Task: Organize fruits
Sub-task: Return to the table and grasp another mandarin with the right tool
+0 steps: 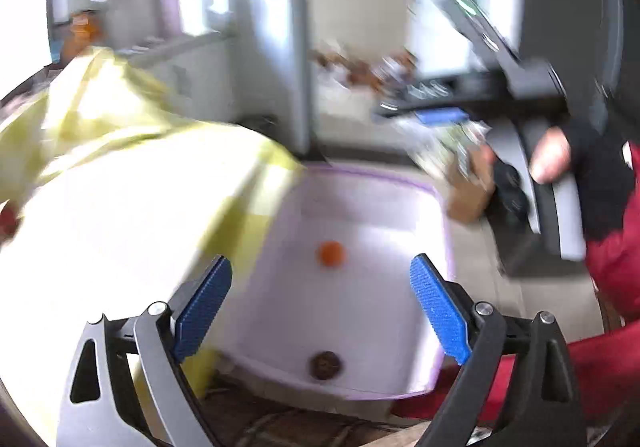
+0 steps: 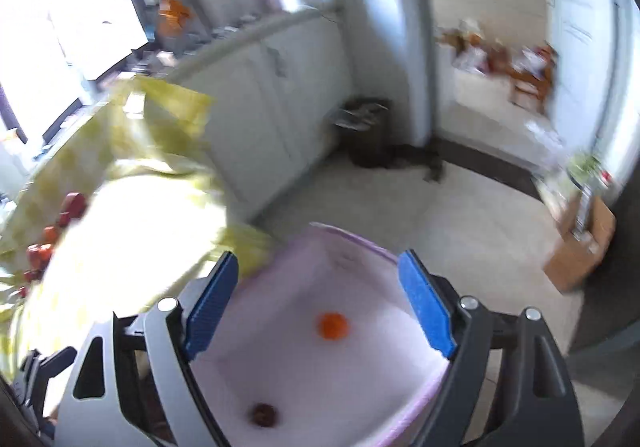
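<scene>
A pale lilac bin (image 1: 404,183) (image 2: 360,237) stands beside a table with a yellow-green cloth (image 1: 120,151) (image 2: 132,151). Inside lie a small orange fruit (image 1: 331,253) (image 2: 331,325) and a dark brown fruit (image 1: 325,364) (image 2: 263,414). My left gripper (image 1: 320,287) hangs open above the bin, nothing between its blue pads (image 1: 438,311). My right gripper (image 2: 320,287) is also open over the bin and empty; the left wrist view shows it from outside at upper right (image 1: 540,95), held by a hand in a black glove (image 1: 592,167). Red and orange fruits (image 2: 60,223) lie on the cloth at the left.
White kitchen cabinets (image 2: 280,95) stand behind the table. A dark bin (image 2: 366,131) stands on the floor by a doorway. A cardboard box (image 2: 580,247) with items sits at the right. A red sleeve (image 1: 600,327) fills the lower right. Both views are motion-blurred.
</scene>
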